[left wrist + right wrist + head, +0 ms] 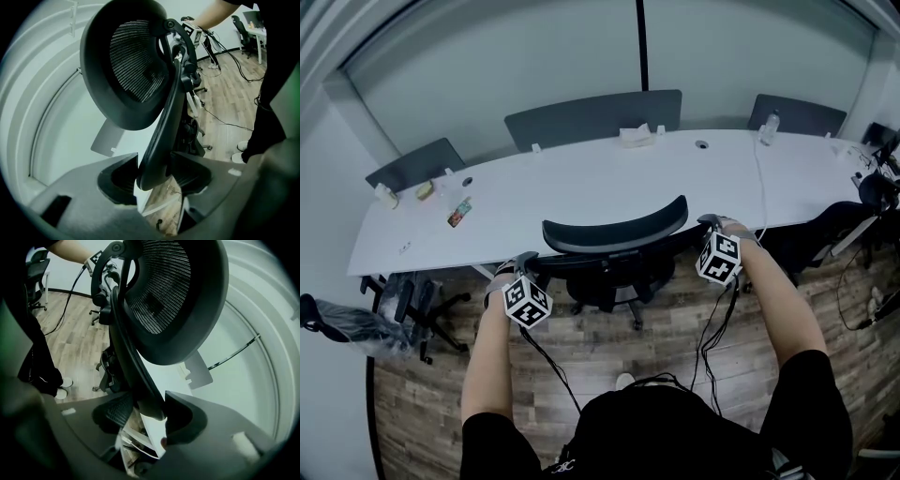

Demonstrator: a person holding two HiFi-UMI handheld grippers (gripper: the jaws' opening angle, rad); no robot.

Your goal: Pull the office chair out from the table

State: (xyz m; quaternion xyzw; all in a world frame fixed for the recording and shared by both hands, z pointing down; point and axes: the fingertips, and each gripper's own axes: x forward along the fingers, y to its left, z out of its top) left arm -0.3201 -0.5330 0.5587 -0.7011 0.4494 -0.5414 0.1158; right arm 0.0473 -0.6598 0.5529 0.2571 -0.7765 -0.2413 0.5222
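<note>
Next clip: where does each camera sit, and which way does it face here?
Head view: on the person's head, looking steeply down at the white table and office chair; both forearms, left gripper and right gripper show.
Left gripper view: on the left gripper, looking along its fingers, closed on the chair's back frame; the person's right arm and legs show.
Right gripper view: on the right gripper, fingers likewise on the frame; the left arm shows.
Shared: both gripper views show the mesh backrest from opposite ends.
</note>
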